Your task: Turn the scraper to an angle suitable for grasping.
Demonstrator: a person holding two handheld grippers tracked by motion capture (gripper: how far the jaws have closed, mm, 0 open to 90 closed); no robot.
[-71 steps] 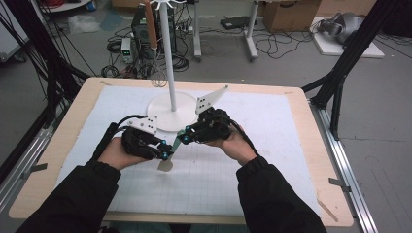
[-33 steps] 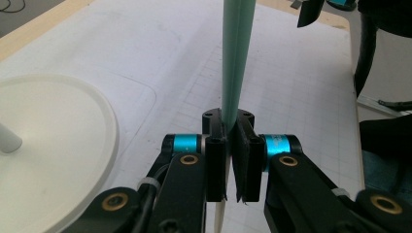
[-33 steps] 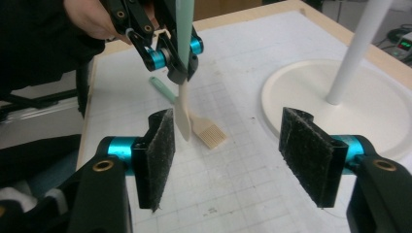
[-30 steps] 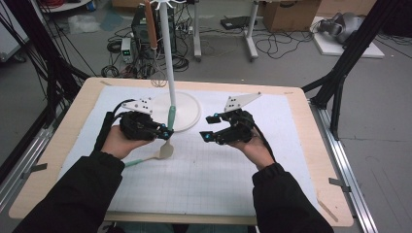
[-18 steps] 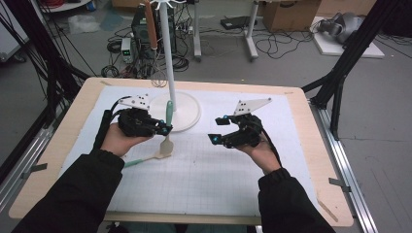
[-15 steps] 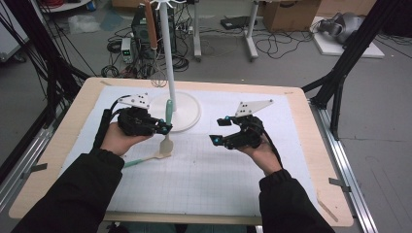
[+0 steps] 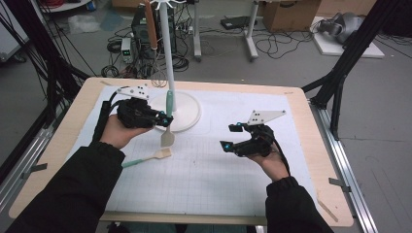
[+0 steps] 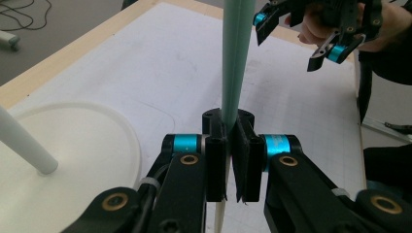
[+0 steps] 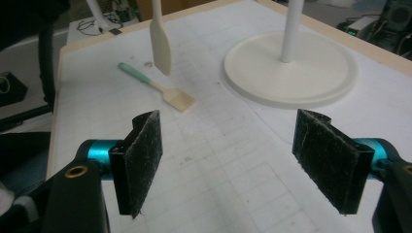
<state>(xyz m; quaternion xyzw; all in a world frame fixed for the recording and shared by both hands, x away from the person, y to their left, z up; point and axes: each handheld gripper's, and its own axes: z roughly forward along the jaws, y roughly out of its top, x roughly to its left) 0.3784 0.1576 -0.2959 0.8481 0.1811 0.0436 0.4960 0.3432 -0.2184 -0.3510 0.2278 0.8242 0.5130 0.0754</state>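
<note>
My left gripper is shut on the mint-green handle of a spatula, which hangs upright with its cream blade just above the mat. In the left gripper view the jaws clamp that handle. A small brush with a green handle lies flat on the mat below the spatula. My right gripper hovers over the mat at centre right. Its jaws have just been opening, with nothing between the pads. The right gripper view shows the spatula blade and the brush ahead.
A white stand with a round base and a tall pole sits at the back of the white gridded mat. A brown-handled utensil hangs from its top. Cables and boxes lie on the floor beyond the table.
My right gripper has drawn away from the left one, toward the right and the near side, and its jaws stand wider. The left gripper still holds the spatula by the stand.
</note>
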